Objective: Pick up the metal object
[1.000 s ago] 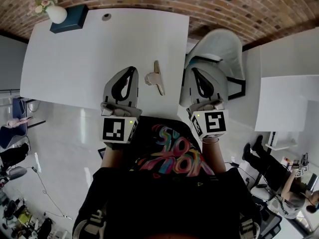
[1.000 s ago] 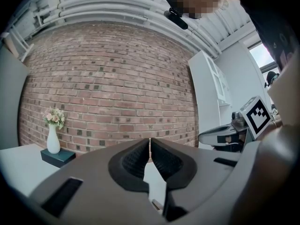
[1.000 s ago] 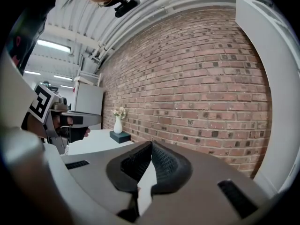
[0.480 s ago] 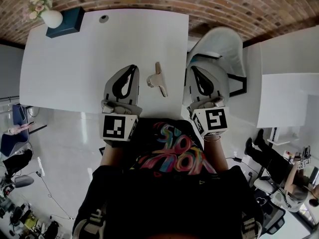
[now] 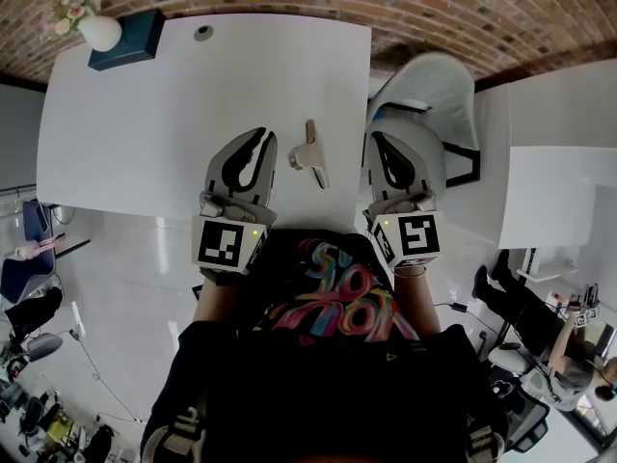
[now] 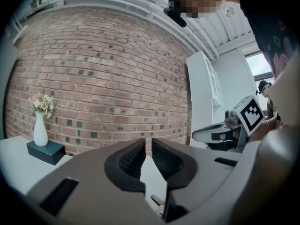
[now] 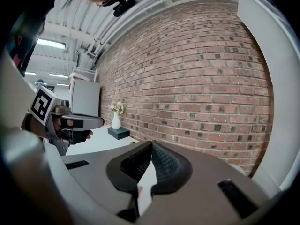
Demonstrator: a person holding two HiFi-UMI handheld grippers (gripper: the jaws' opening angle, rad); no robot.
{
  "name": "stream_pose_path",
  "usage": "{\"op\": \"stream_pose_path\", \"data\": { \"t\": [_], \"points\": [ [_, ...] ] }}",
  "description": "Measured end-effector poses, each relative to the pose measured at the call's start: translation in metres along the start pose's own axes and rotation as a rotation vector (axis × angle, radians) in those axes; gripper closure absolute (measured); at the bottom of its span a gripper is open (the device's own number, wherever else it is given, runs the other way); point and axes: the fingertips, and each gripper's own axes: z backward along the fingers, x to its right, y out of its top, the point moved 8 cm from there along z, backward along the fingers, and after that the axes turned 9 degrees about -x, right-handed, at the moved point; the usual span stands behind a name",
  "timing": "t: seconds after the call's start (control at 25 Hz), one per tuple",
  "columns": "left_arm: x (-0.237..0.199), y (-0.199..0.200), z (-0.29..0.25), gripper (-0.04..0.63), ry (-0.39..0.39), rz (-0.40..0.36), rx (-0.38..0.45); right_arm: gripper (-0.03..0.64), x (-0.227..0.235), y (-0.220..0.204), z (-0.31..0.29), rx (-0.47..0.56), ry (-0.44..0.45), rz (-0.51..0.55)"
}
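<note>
The metal object [image 5: 308,152], a small silvery bar with a rounded lobe on its left side, lies on the white table [image 5: 145,123] near the front right edge. My left gripper [image 5: 262,136] hovers just left of it, jaws shut and holding nothing. My right gripper [image 5: 377,137] is to its right, past the table's side edge and over the white chair [image 5: 439,80]; it is also shut and holds nothing. The left gripper view has the left gripper [image 6: 147,142] aimed at the brick wall. In the right gripper view the right gripper [image 7: 151,144] points along the table.
A white vase with flowers [image 5: 96,29] stands on a dark blue box [image 5: 130,39] at the table's far left corner. A small round cap [image 5: 203,33] lies near the far edge. A second white table [image 5: 549,196] is at the right, and a brick wall runs behind.
Both grippers have drifted slightly and sunk a little beside the metal object. Their jaws stay shut, and the object lies where it was.
</note>
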Motion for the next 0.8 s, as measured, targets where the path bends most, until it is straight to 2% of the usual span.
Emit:
{"op": "stream_pose_path", "data": {
  "t": [0.04, 0.12, 0.36, 0.64, 0.8],
  "points": [
    [0.000, 0.000, -0.001, 0.552, -0.011, 0.008, 0.002, 0.600, 0.000, 0.000, 0.000, -0.001, -0.001, -0.002],
    [0.000, -0.004, -0.001, 0.470, -0.037, 0.005, -0.020, 0.600, -0.001, -0.001, 0.001, -0.006, -0.002, -0.004],
    [0.004, -0.014, -0.007, 0.394, -0.082, 0.020, -0.048, 0.600, 0.001, -0.009, 0.001, -0.014, -0.012, -0.023],
    [0.006, -0.032, -0.009, 0.365, -0.122, 0.032, -0.091, 0.600, -0.003, -0.016, 0.002, -0.040, -0.008, -0.018],
    [0.004, -0.047, -0.012, 0.354, -0.153, 0.029, -0.143, 0.600, -0.007, -0.021, 0.001, -0.036, 0.003, -0.014]
  ]
}}
